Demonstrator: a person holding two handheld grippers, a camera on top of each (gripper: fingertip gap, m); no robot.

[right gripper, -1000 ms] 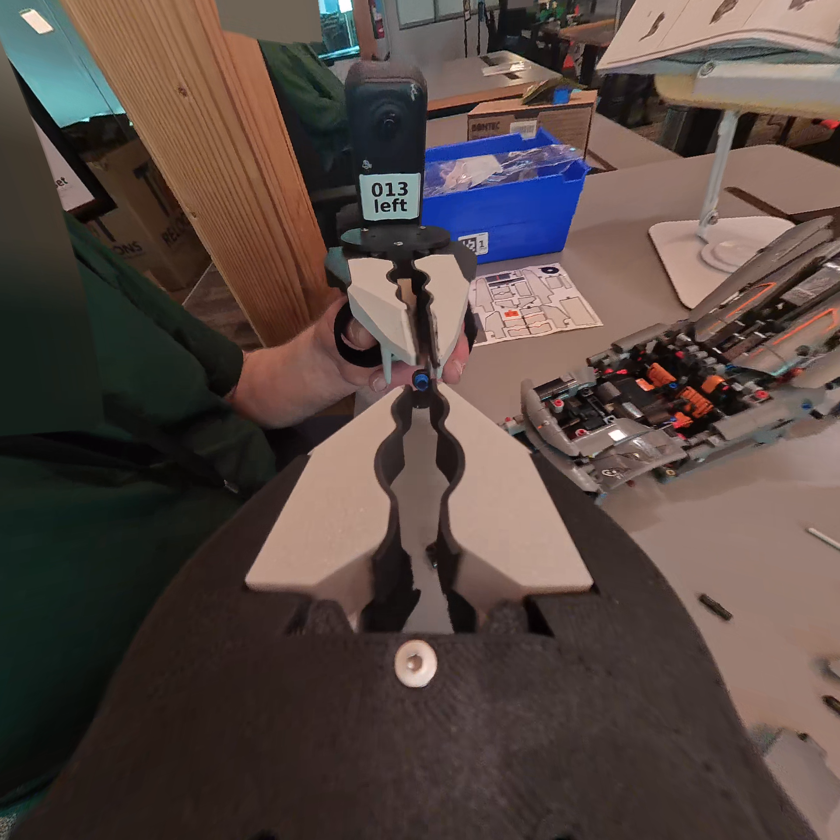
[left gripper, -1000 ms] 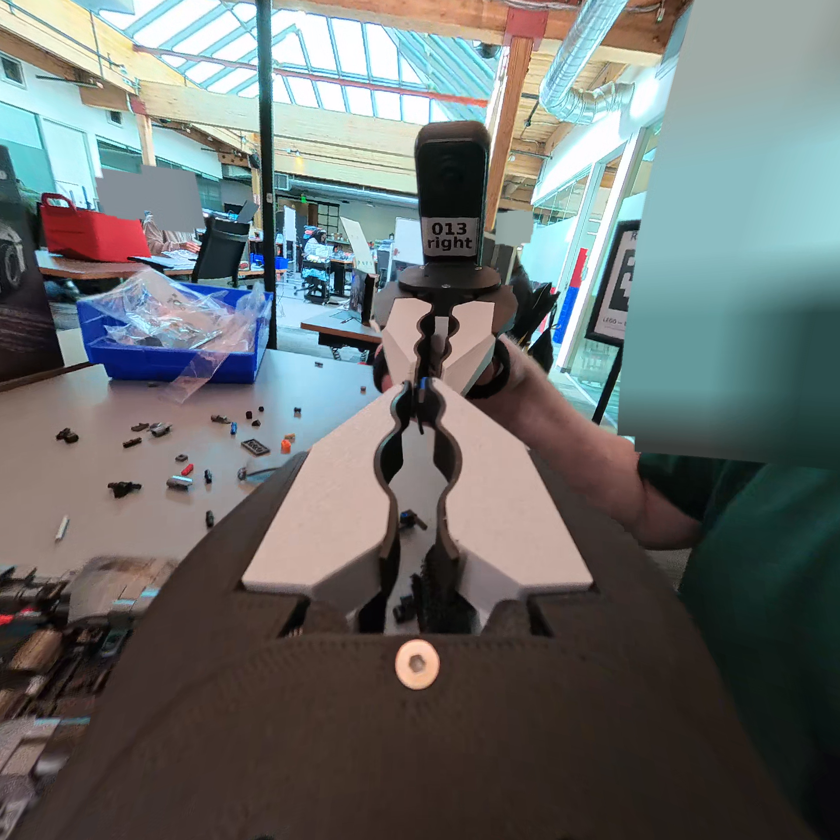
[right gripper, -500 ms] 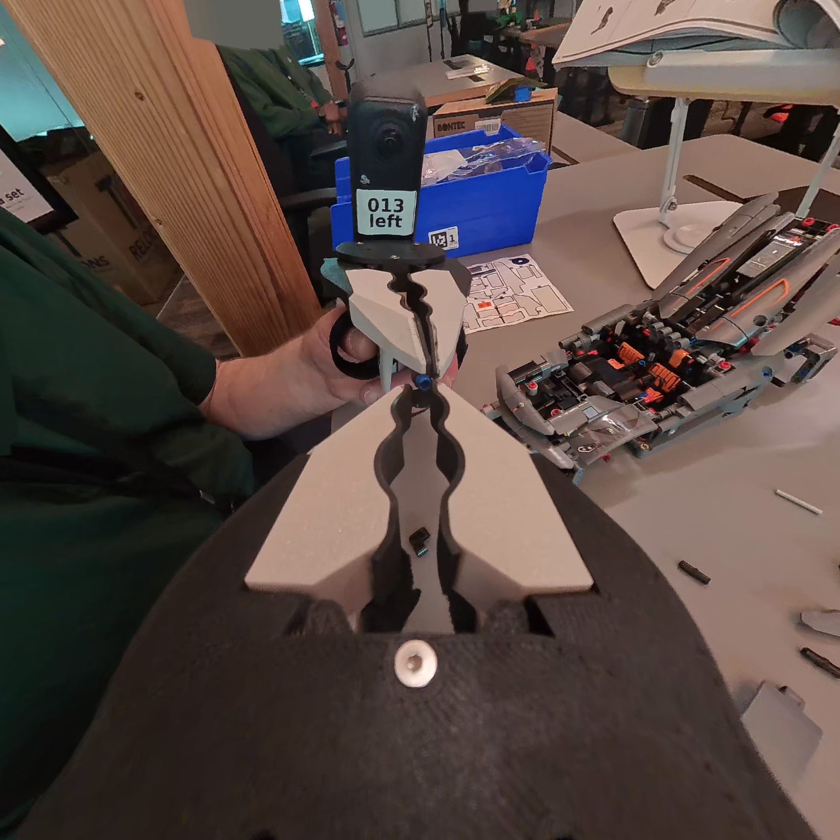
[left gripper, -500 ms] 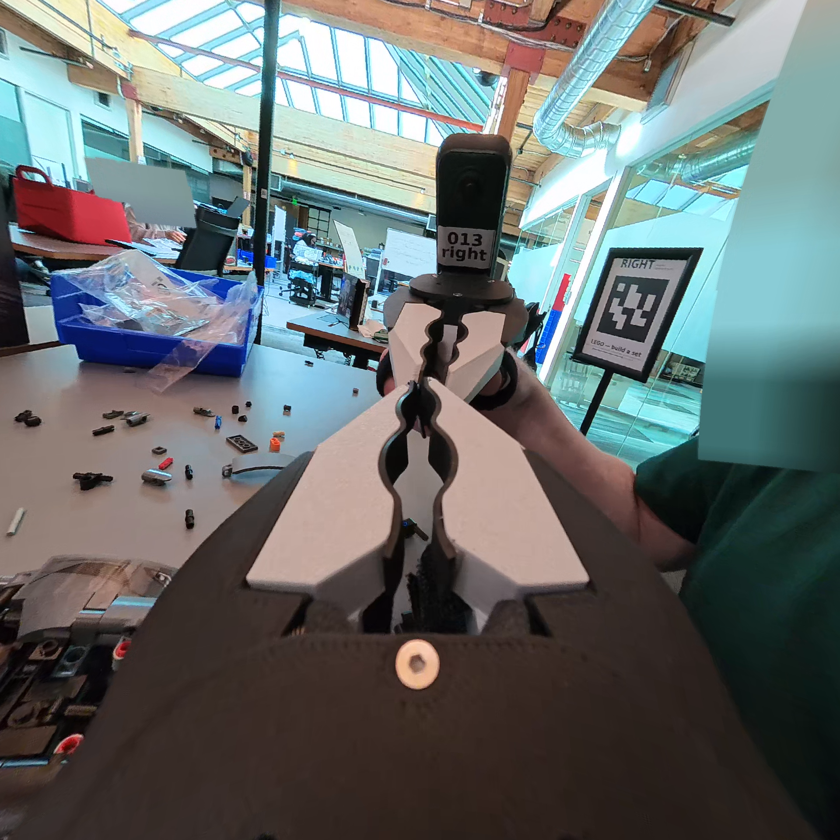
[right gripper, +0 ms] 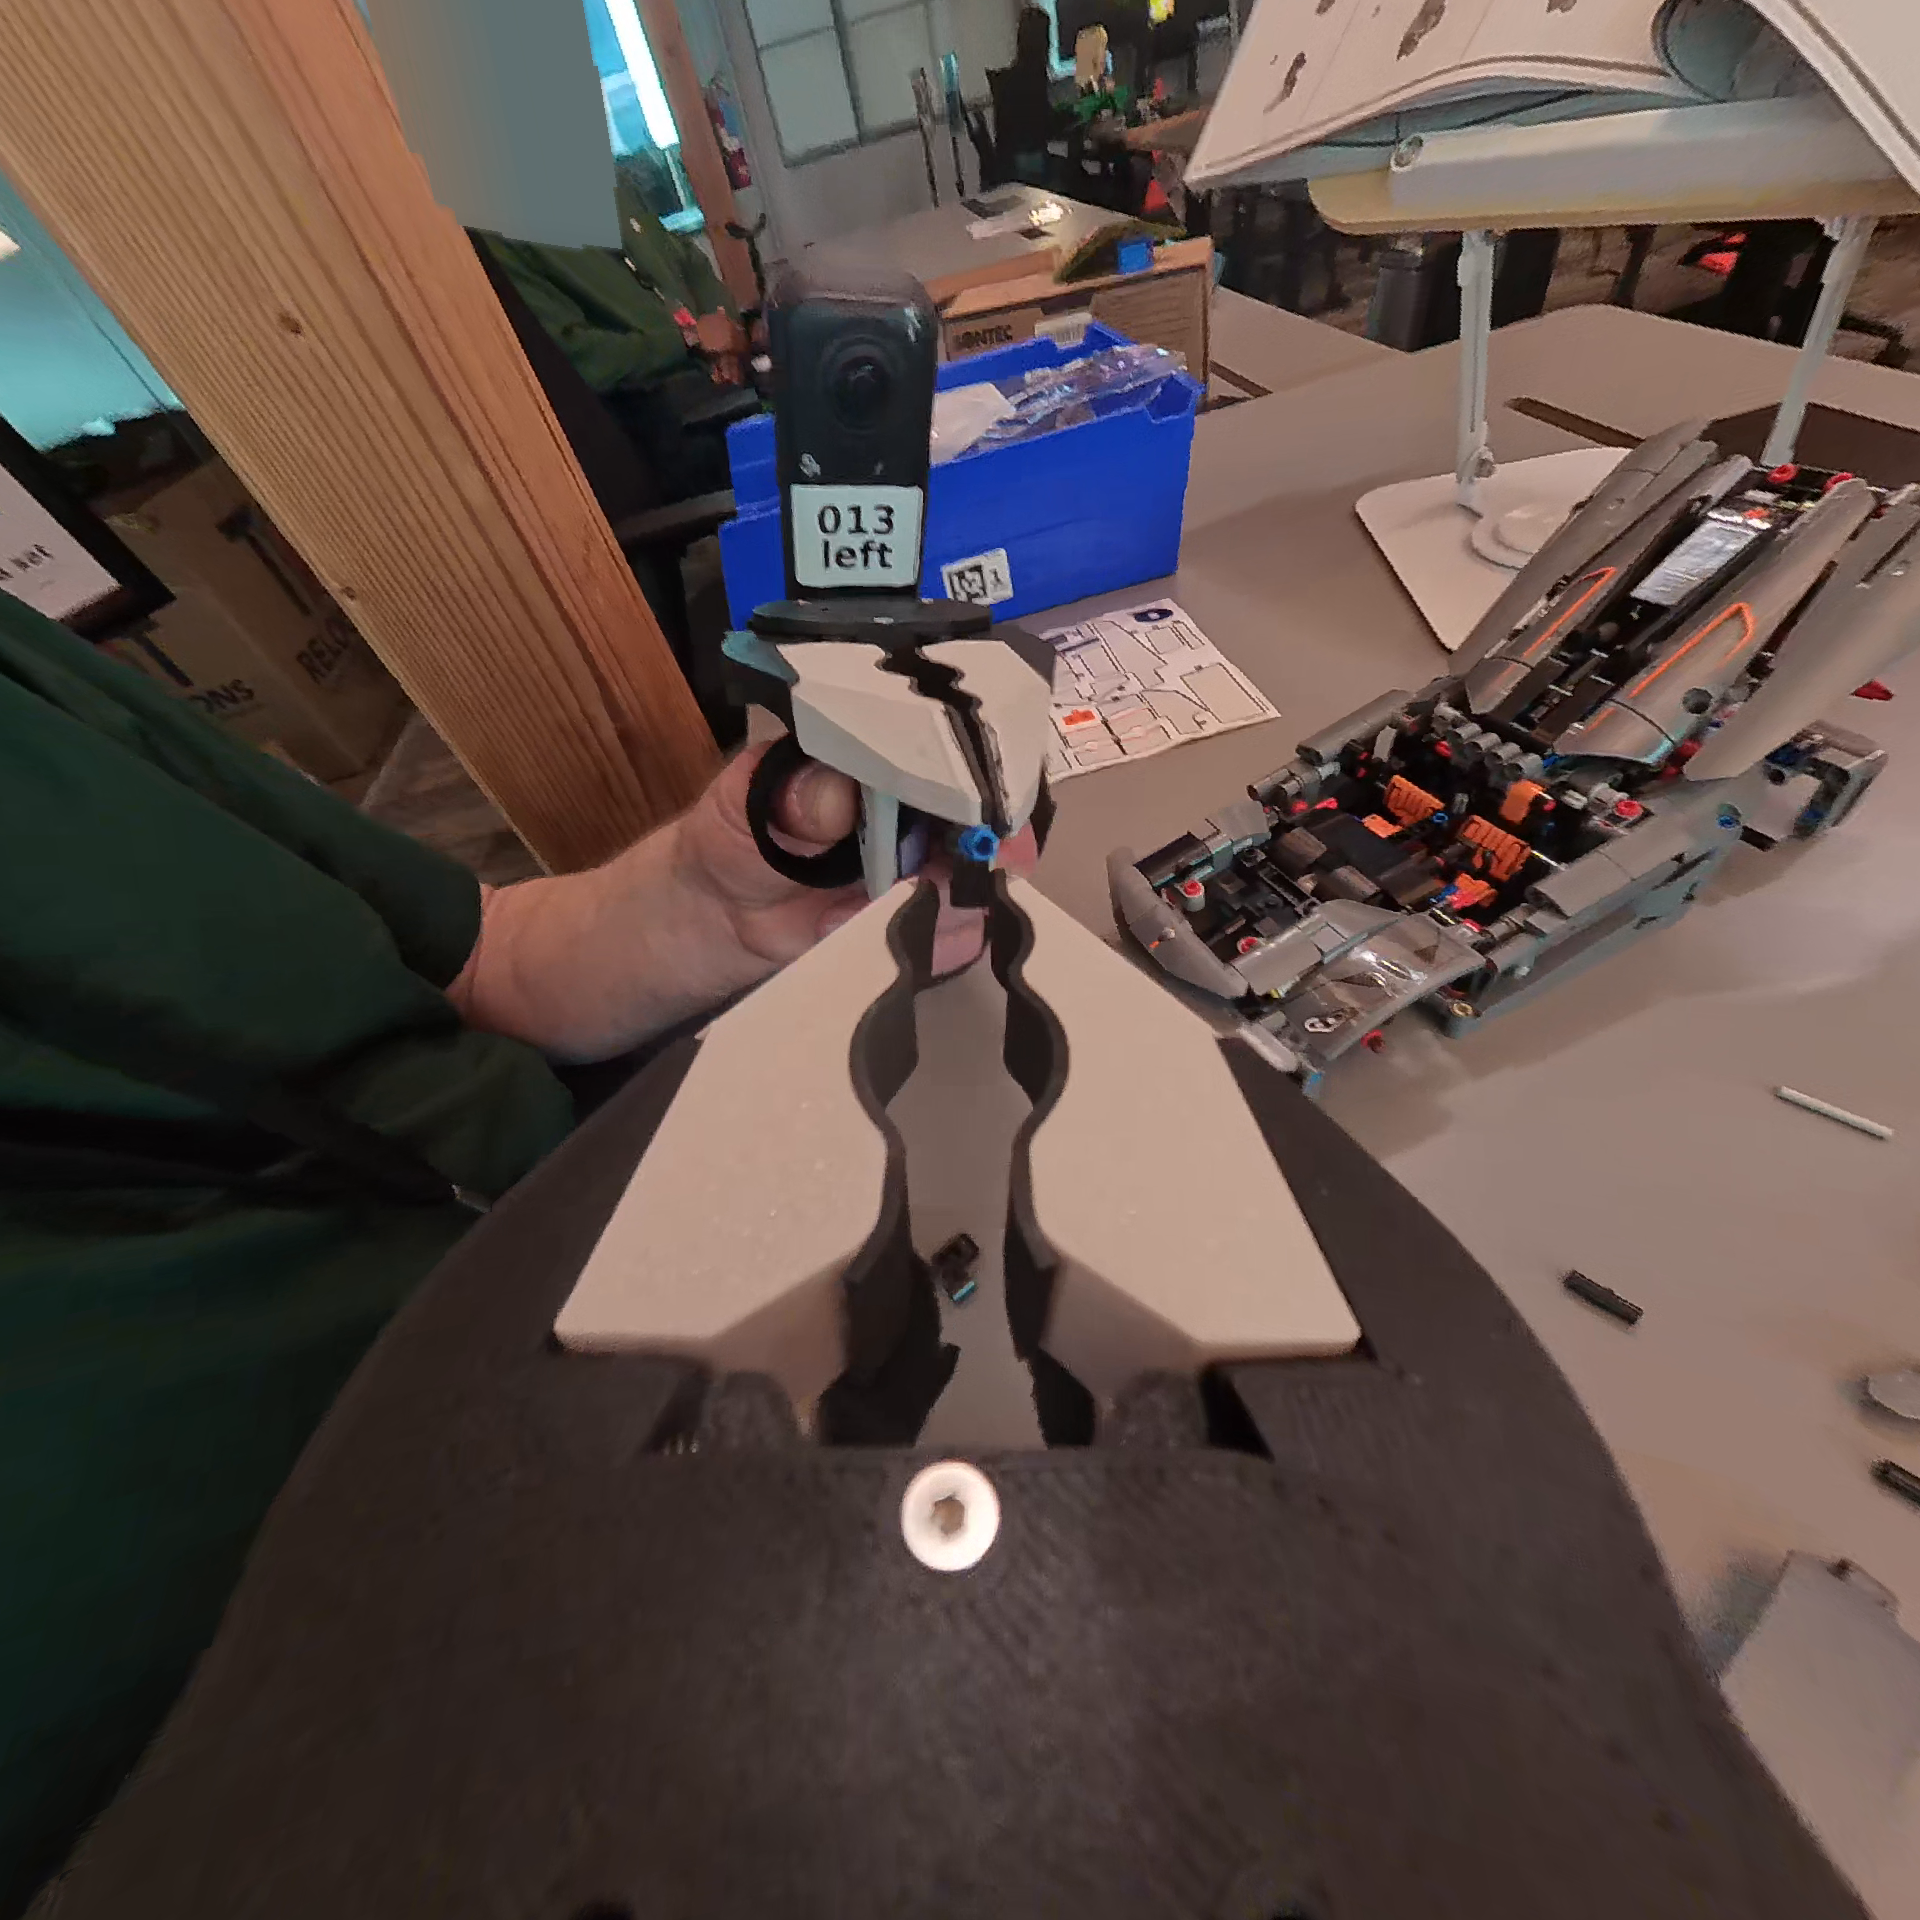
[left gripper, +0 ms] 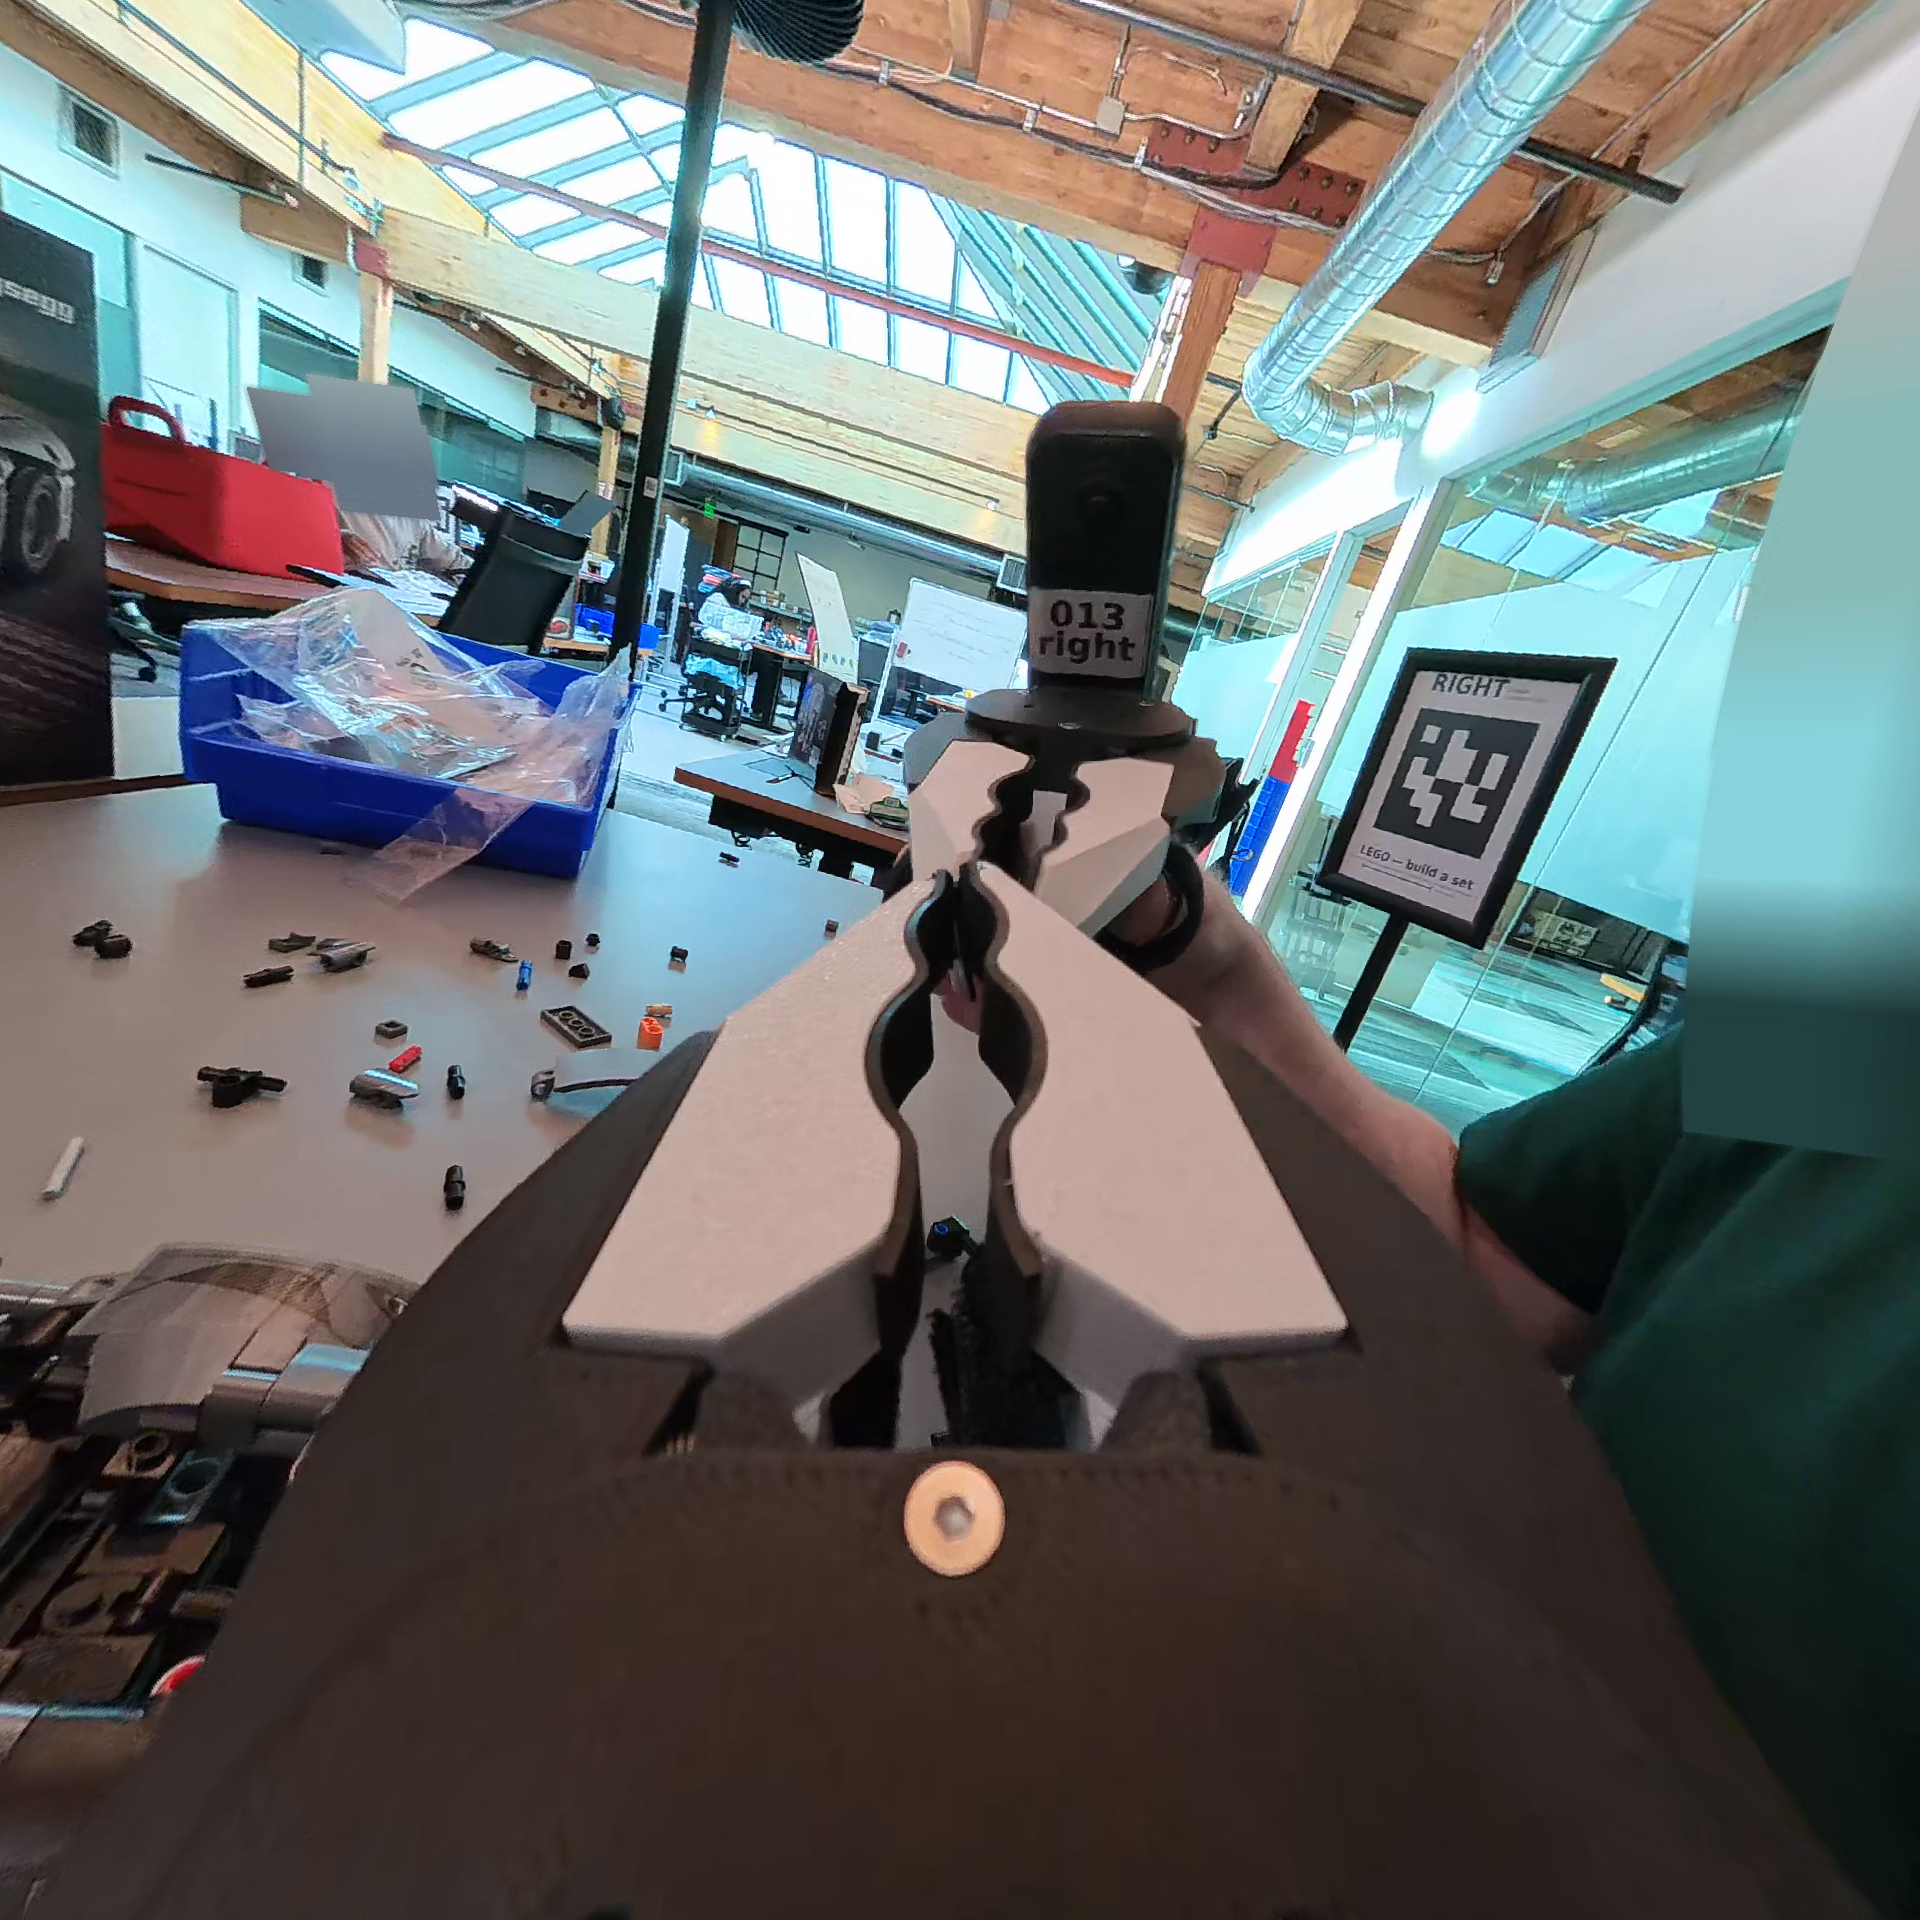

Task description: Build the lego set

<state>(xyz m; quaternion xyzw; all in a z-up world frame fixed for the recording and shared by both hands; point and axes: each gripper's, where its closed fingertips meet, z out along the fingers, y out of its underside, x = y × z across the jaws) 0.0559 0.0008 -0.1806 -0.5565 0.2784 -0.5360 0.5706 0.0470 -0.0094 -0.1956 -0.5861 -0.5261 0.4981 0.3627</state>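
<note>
Both grippers meet tip to tip in the air above the table edge. My left gripper (left gripper: 958, 896) is shut on a small blue pin (right gripper: 972, 842), which sticks out at its tip in the right wrist view. My right gripper (right gripper: 961, 891) is shut on a small black piece (right gripper: 966, 881) that touches the pin. The partly built grey, black and orange lego car (right gripper: 1507, 831) sits on the grey table (right gripper: 1558, 1195) to the right; its edge also shows in the left wrist view (left gripper: 156, 1382). Each view shows the other gripper and the hand holding it.
Several loose small parts (left gripper: 416, 1039) lie across the table. Blue bins with plastic bags stand at the back (left gripper: 395, 800) (right gripper: 1039, 499). An instruction booklet on a white stand (right gripper: 1558, 104), a sticker sheet (right gripper: 1143, 686), a wooden post (right gripper: 312, 416) and a framed sign (left gripper: 1455, 790) are around. My left and right fingertips are right by each other.
Both grippers stayed tip to tip while tilting and turning; the left gripper now looks rotated in the right wrist view, with the blue pin showing at its side. The car has come closer.
</note>
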